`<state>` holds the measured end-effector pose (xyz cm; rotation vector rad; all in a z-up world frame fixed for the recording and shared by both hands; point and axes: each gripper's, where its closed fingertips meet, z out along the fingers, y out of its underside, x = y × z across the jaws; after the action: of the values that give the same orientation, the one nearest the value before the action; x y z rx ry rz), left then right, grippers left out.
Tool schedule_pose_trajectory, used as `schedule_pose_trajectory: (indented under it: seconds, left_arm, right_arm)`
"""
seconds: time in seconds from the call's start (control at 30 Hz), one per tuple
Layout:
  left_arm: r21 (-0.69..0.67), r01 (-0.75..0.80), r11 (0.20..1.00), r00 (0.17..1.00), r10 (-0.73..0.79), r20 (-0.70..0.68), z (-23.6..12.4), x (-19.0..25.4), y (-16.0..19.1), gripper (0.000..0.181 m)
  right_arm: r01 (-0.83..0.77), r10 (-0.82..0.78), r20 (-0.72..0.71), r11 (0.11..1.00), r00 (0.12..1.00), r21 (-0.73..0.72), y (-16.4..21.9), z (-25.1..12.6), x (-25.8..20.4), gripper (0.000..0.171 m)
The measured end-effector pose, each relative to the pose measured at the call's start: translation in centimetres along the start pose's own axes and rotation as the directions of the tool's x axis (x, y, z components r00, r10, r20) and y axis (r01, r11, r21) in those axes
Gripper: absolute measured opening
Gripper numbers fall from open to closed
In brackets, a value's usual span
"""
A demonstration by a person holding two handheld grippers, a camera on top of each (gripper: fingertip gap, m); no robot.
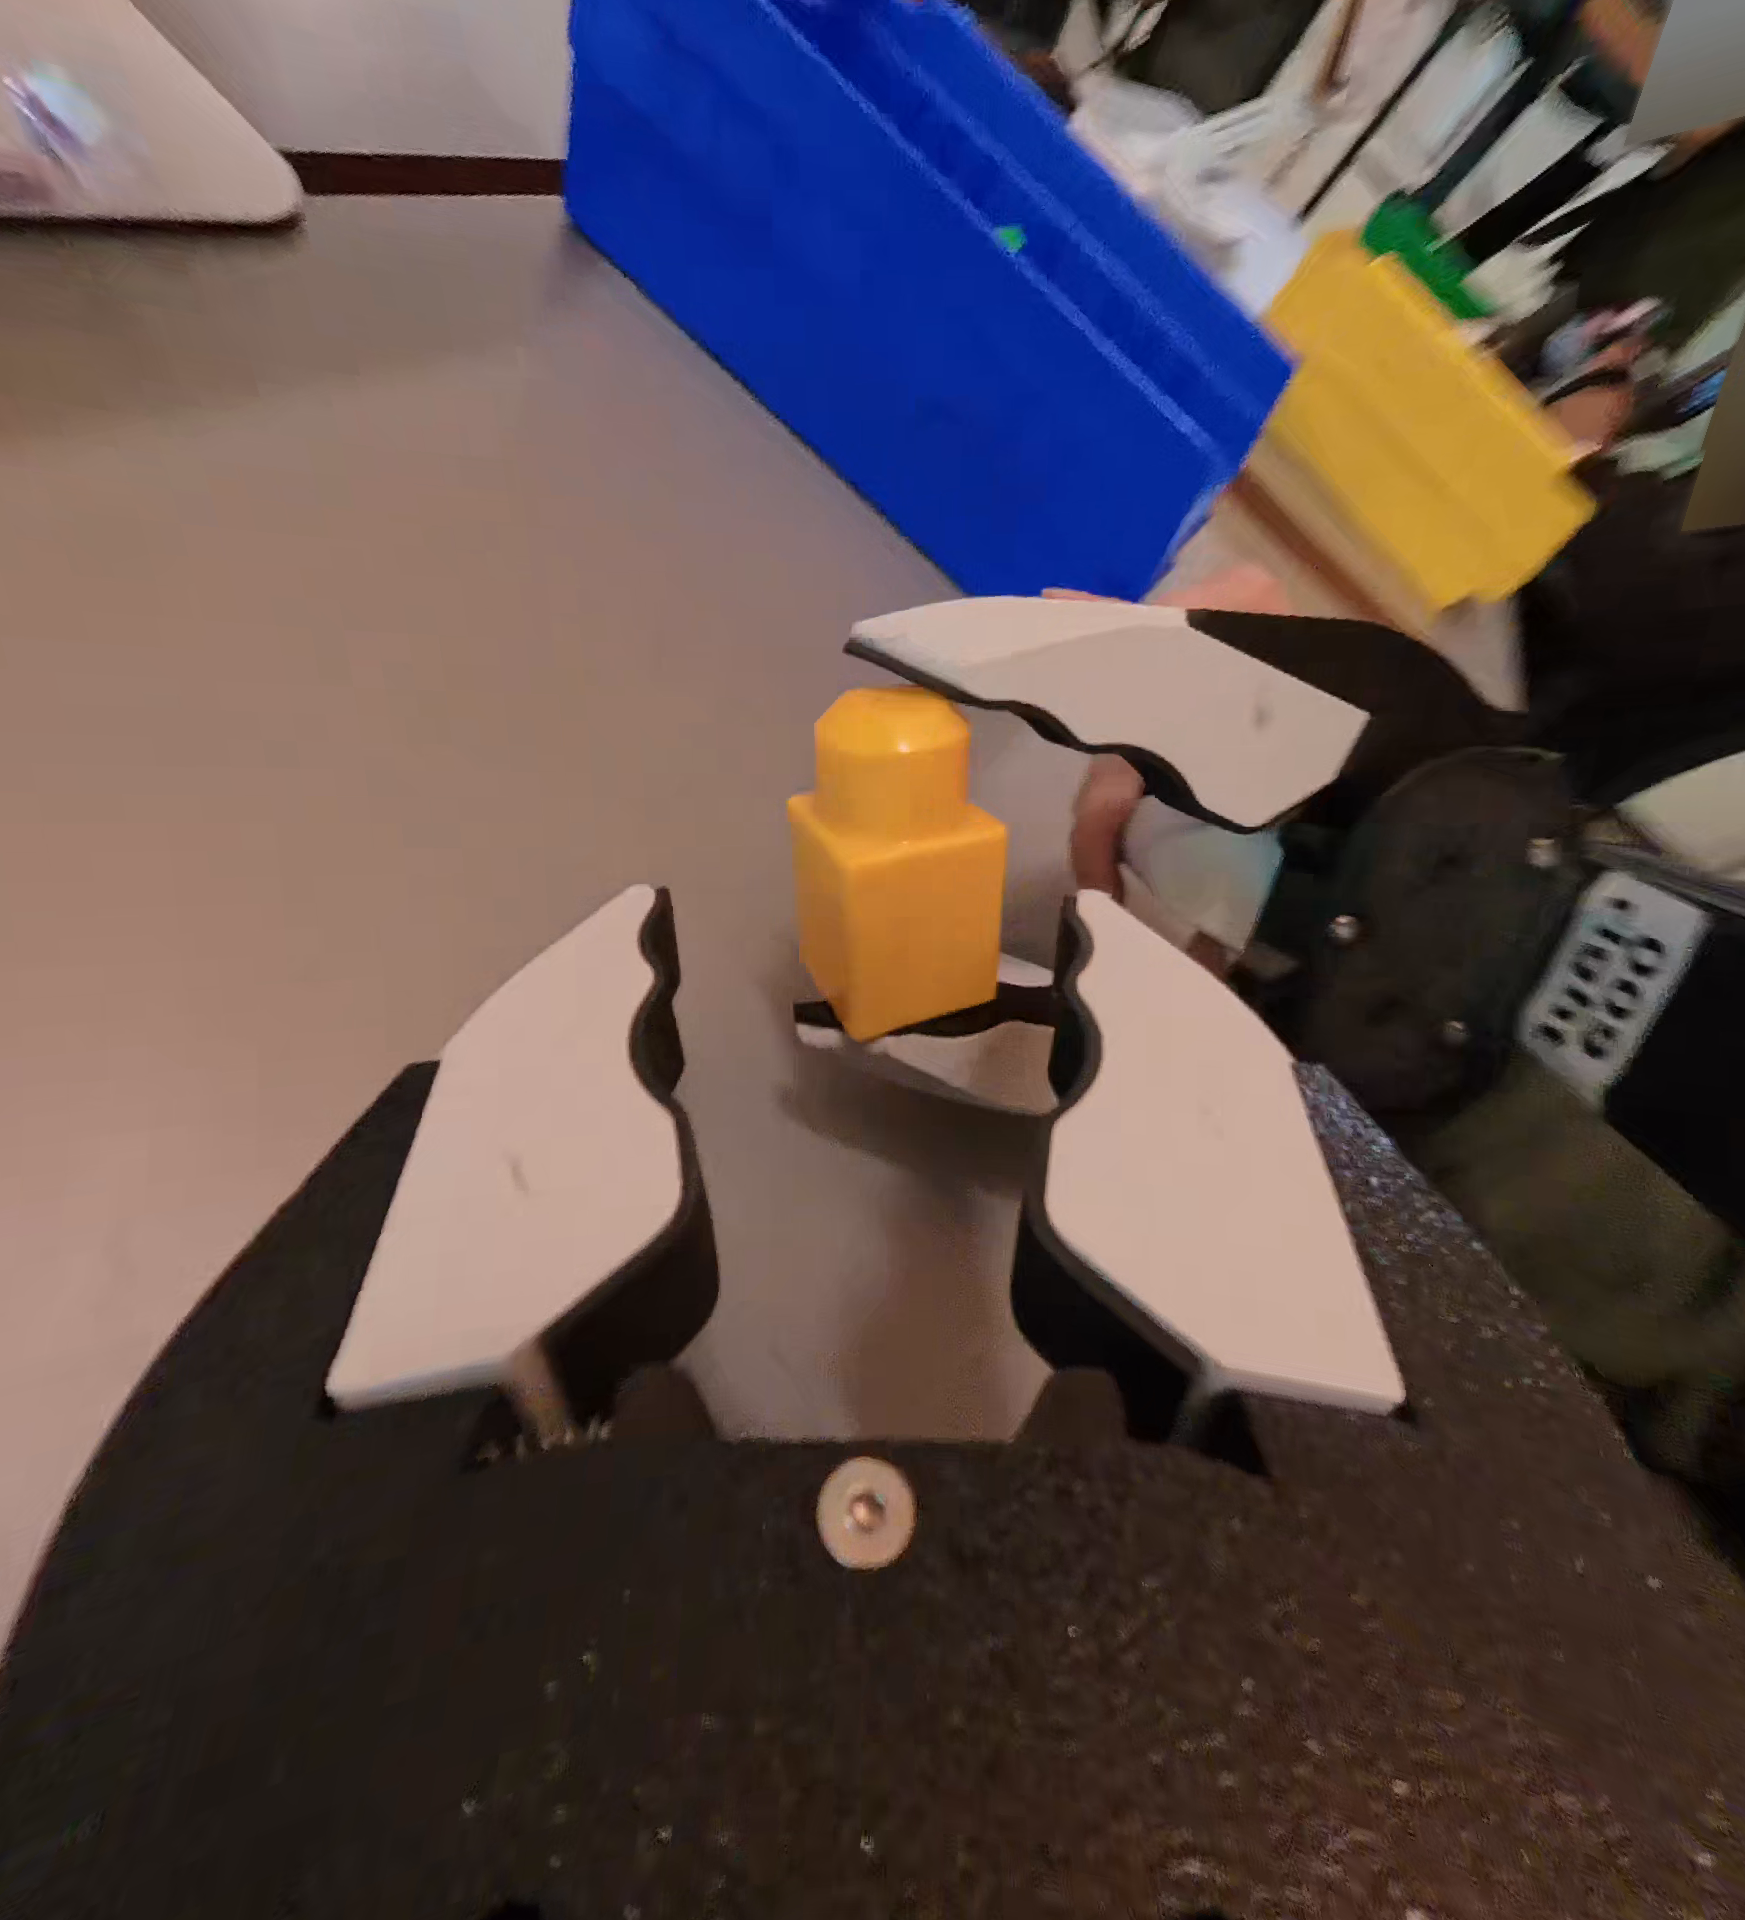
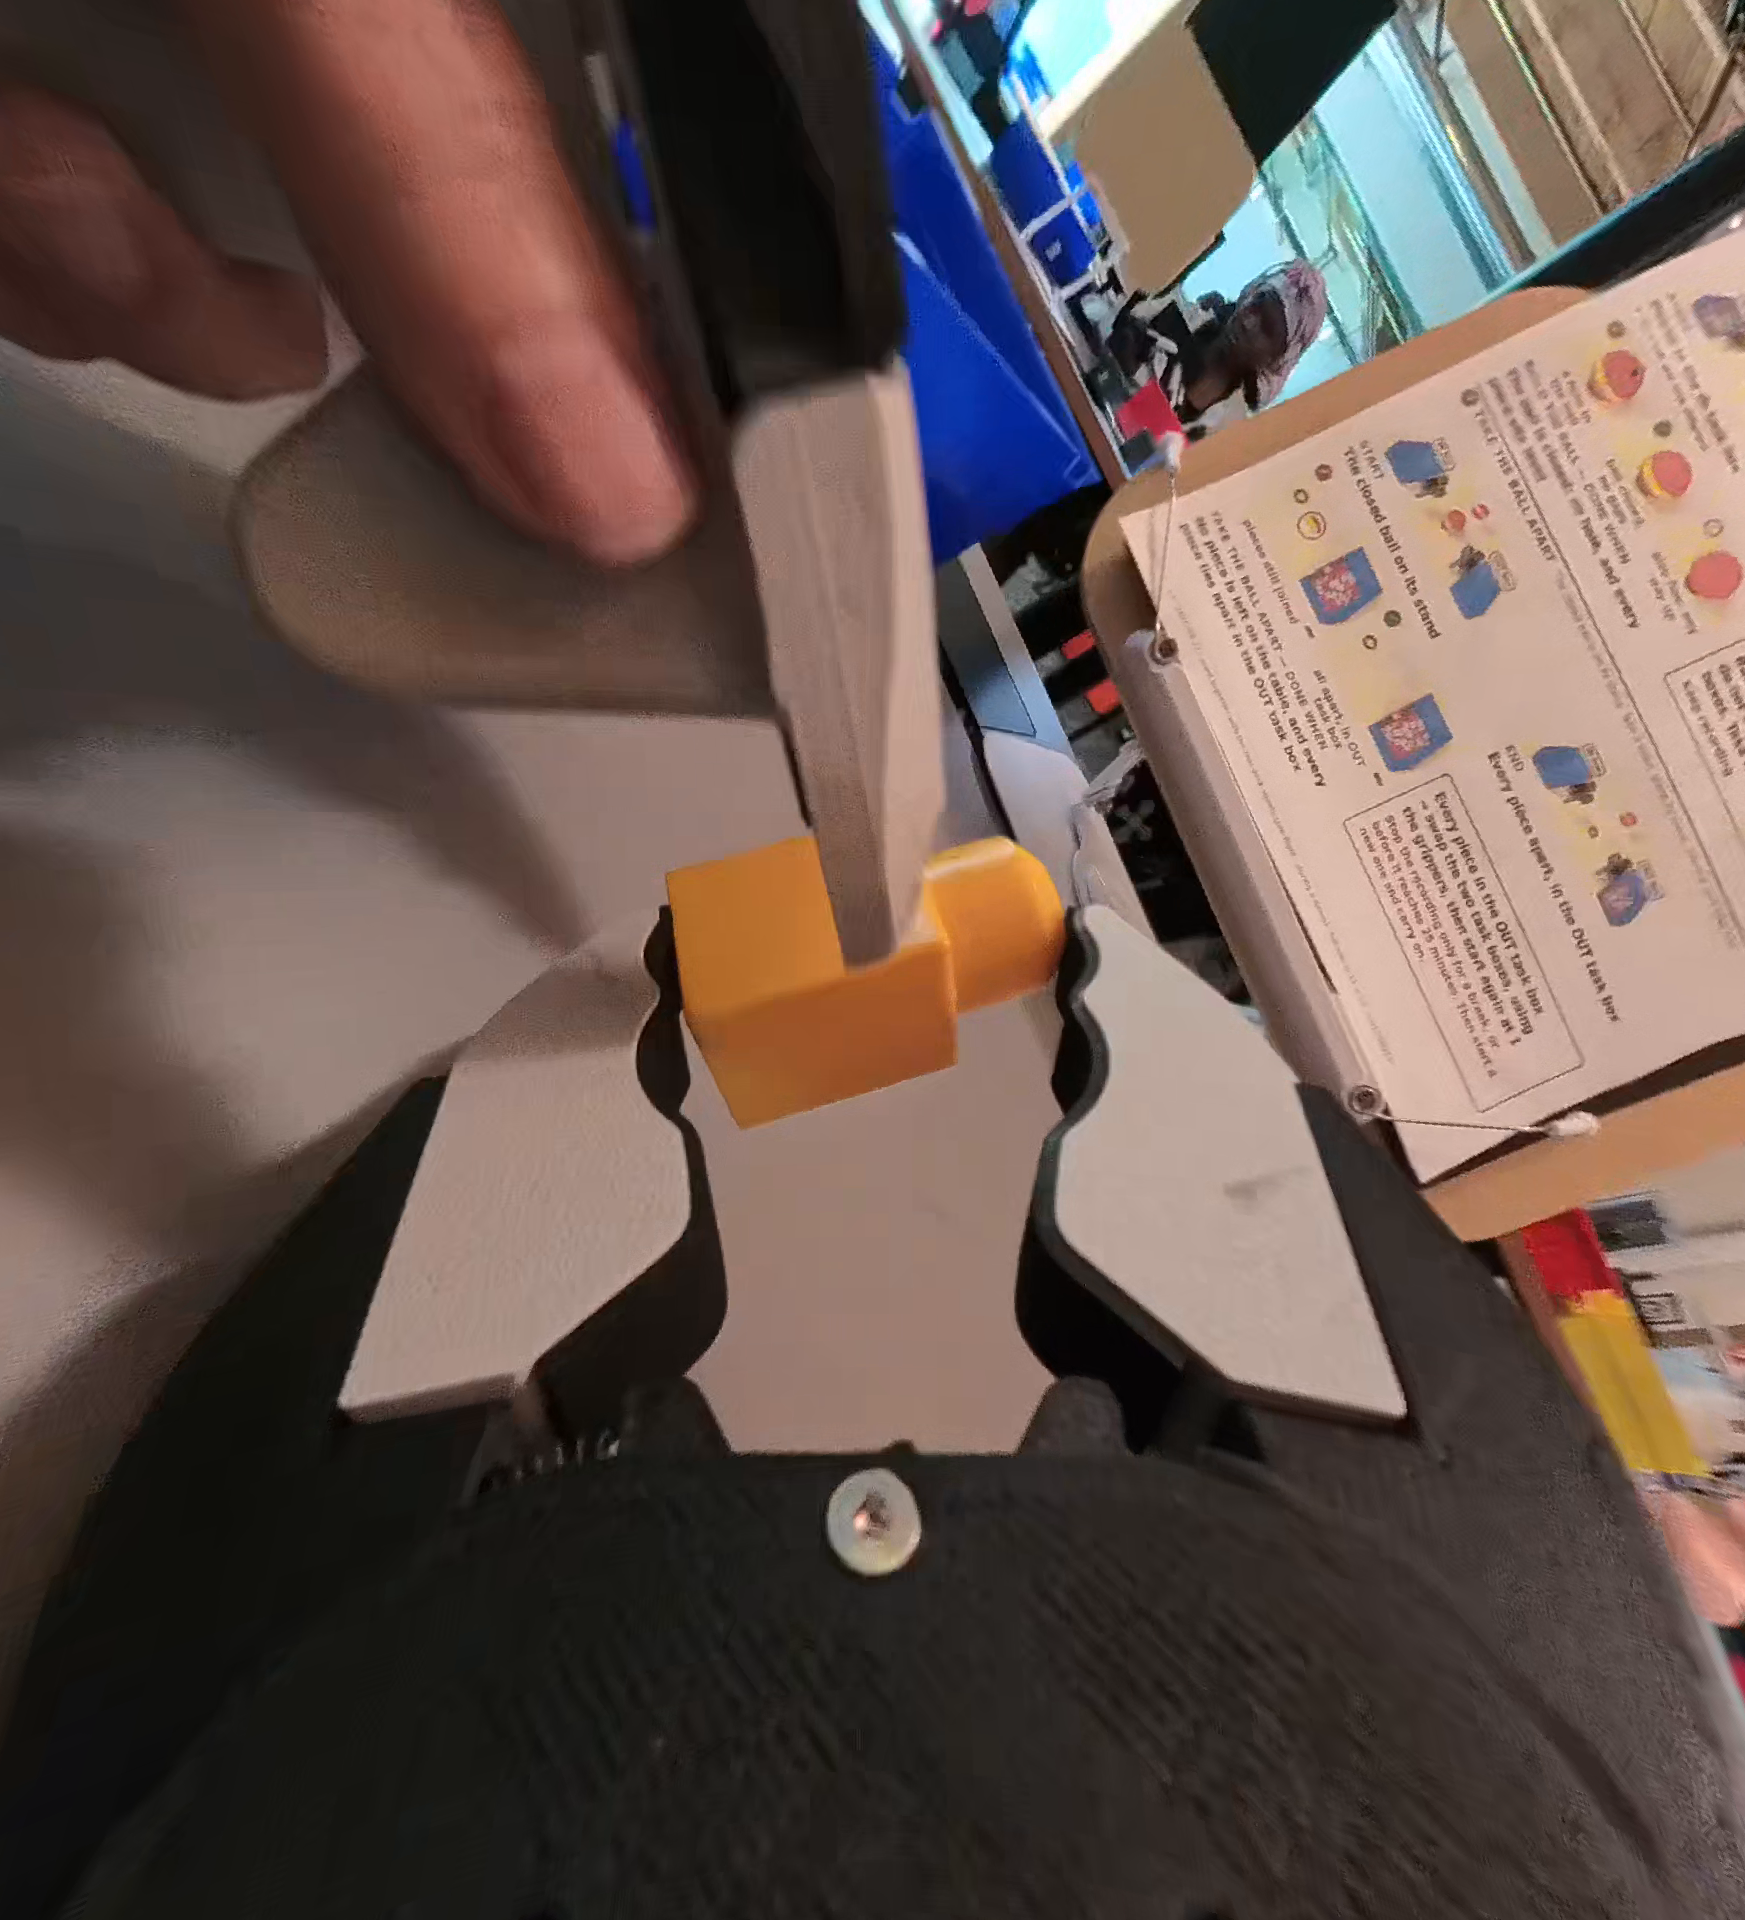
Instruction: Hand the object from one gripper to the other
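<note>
Centre frame: yellow block [image 1: 894,868] | right gripper [image 2: 863,961] clamps it end to end | left gripper [image 1: 868,940] spread wide around it, not gripping.

Bare table [image 1: 276,623] lay open at frame left; the blue bin [image 1: 878,312] and yellow bin [image 1: 1408,416] blocked the upper right.

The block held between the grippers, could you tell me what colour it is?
The block is plain yellow-orange, clearest in the left wrist view.
</note>
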<state>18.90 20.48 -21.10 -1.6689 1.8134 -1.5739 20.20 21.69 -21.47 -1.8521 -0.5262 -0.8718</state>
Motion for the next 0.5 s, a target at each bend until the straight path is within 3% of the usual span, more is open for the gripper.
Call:
schedule_pose_trajectory:
  seconds: [0.03, 0.17, 0.23, 0.37, 0.5]
  left_arm:
    - [-0.014, -0.049, 0.999, 0.997, 0.049, 0.057, 0.3, 0.0, 0.1, 0.067]
    - [-0.09, -0.161, 0.983, 0.958, 0.178, 0.226, 1.0, -0.7, 0.9, 0.054]
    - [-0.088, -0.165, 0.982, 0.962, 0.18, 0.206, 1.4, -0.1, 1.1, 0.037]
    - [-0.081, -0.165, 0.983, 0.972, 0.176, 0.154, 1.2, 0.0, 1.0, 0.036]
    - [-0.018, -0.126, 0.992, 0.992, 0.125, -0.014, 0.1, 0.6, 0.5, 0.035]
  right_arm:
    - [0.022, -0.022, -0.003, 1.0, 1.0, -0.015, 0.1, 0.1, -0.2, 0.07]
    - [0.032, -0.034, -0.033, 0.999, 0.999, -0.042, 0.0, 0.3, 0.0, 0.07]
    - [0.048, -0.051, -0.041, 0.997, 0.998, -0.065, 0.2, 0.3, 0.0, 0.07]
    - [-0.031, 0.031, -0.008, 1.0, 0.999, 0.002, -0.1, 0.1, 0.0, 0.077]
    - [-0.305, 0.255, 0.237, 0.93, 0.937, 0.205, -1.9, -1.4, -0.7, 0.085]
